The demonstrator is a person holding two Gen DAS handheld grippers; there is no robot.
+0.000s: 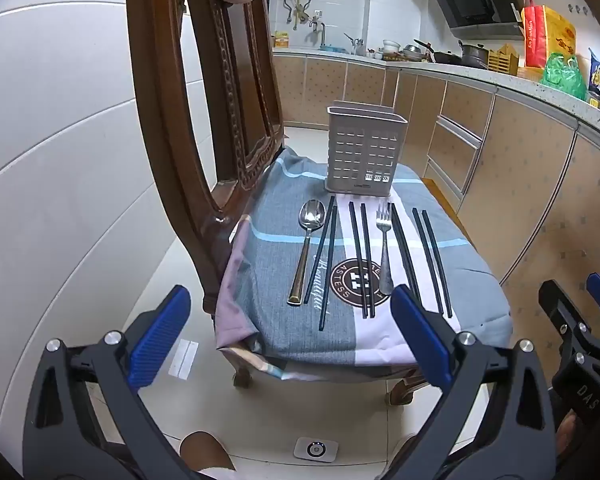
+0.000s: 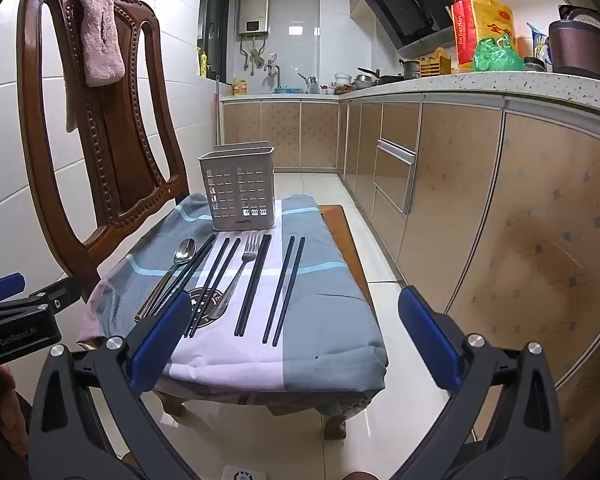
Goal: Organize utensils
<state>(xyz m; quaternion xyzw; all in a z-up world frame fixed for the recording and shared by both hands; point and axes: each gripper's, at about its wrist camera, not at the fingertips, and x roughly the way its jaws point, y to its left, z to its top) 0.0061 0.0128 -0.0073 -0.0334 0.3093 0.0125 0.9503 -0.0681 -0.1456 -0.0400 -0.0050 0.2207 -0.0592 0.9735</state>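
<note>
A grey slotted utensil holder (image 1: 363,151) (image 2: 239,189) stands upright at the far end of a cloth-covered chair seat (image 1: 472,276) (image 2: 332,320). In front of it lie a spoon (image 1: 309,240) (image 2: 176,268), a fork (image 1: 384,248) (image 2: 240,268) and several dark chopsticks (image 1: 432,260) (image 2: 286,288), all lengthwise. My left gripper (image 1: 296,344) hangs open before the seat's near edge, nothing between its blue pads. My right gripper (image 2: 296,340) is open too, near the seat's front right corner, empty.
The wooden chair back (image 1: 188,92) (image 2: 100,128) rises at the left with a pink towel (image 2: 100,28) over it. Kitchen cabinets (image 2: 460,200) and a crowded counter (image 2: 500,80) run along the right. Tiled floor (image 2: 380,420) lies between. A small white device (image 1: 315,449) sits on the floor below.
</note>
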